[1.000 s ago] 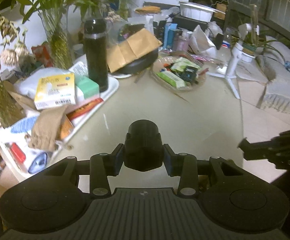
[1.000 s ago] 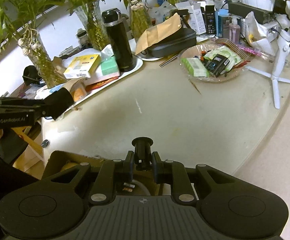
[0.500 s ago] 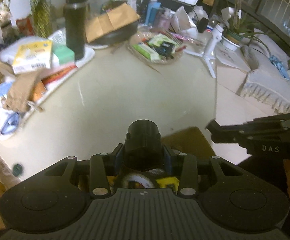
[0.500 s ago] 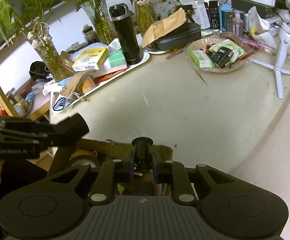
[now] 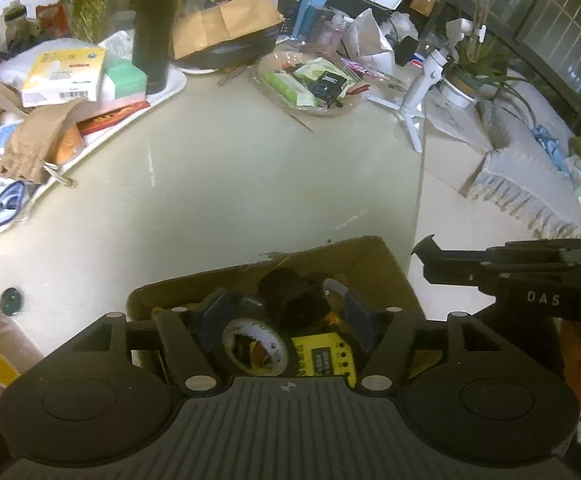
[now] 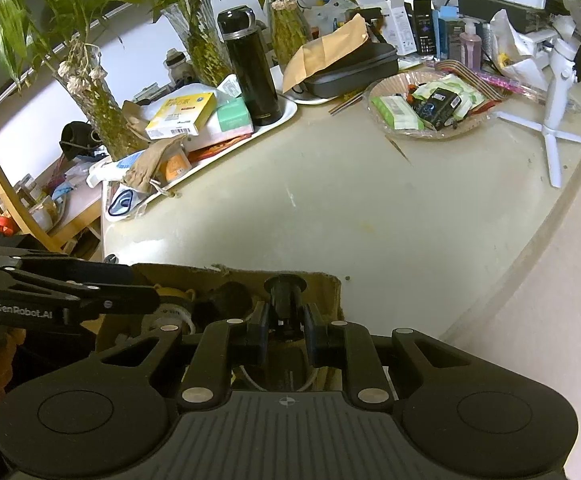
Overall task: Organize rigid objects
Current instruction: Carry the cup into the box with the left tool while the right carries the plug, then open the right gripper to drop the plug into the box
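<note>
Holding tape roll (image 5: 255,347), cardboard box (image 5: 374,258).

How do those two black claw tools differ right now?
The left gripper has its jaws spread, and they have just been opening, with a chunky black object loose between them over the cardboard box. The right gripper is pinched shut on a slim black stem with a round cap. Both point down over the same box.

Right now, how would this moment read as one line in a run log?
left gripper: jaws just opened, black cylinder loose between them over cardboard box | right gripper: shut on black knobbed part
</note>
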Tool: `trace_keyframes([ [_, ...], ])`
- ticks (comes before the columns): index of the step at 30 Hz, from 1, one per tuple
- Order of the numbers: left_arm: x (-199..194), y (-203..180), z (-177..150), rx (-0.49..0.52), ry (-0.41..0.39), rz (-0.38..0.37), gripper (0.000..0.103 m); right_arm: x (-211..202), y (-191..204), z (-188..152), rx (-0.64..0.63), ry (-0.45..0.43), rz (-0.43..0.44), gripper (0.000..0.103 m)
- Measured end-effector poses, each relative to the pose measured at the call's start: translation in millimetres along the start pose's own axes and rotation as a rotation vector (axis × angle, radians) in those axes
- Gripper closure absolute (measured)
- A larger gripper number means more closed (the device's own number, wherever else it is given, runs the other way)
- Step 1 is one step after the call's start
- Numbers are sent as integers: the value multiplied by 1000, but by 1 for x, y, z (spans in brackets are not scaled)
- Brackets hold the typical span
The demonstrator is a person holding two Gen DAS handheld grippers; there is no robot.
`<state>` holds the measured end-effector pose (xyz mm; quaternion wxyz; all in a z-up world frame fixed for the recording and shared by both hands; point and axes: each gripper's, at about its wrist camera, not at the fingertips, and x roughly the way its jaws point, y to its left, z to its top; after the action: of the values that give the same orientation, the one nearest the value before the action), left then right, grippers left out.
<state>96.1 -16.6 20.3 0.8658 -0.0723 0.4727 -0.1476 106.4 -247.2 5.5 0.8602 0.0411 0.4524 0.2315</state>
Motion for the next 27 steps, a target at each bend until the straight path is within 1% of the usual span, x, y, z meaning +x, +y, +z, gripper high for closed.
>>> trace_keyframes([
  [9,-14,-1,-15,47,-20,119,41,0,4,-8,-4,16,-1,82],
  [17,-23,1,-25,60,-34,157,41,3,9,-12,-12,31,-4,82],
  [27,-30,4,-34,50,-46,171,41,8,20,-8,-44,28,-15,82],
])
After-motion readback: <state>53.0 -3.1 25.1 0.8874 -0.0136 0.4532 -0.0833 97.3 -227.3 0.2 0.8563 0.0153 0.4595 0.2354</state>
